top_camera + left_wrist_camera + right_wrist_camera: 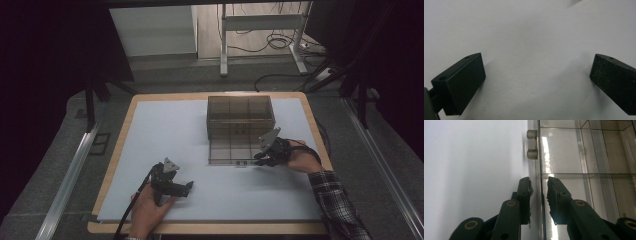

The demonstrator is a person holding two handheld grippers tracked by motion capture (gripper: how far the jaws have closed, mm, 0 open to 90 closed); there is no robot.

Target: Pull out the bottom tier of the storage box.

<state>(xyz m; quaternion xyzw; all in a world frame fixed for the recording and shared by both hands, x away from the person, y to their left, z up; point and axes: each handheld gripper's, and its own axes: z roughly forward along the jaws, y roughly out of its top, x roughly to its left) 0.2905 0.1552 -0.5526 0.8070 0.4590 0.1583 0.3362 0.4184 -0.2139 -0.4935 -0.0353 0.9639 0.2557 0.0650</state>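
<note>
I see the right gripper (261, 159) at the near right corner of the clear compartment box (240, 120), its jaws narrowed astride the thin front wall (541, 202) without visibly clamping it, near a small latch (532, 144). My left gripper (186, 188) rests on the white mat (165, 130) at near left, jaws spread wide around nothing.

The box (240, 116) sits far on my table (165, 130), its lid (231, 152) flat before it; my left tongs (189, 187) lie nearer, leftward.
</note>
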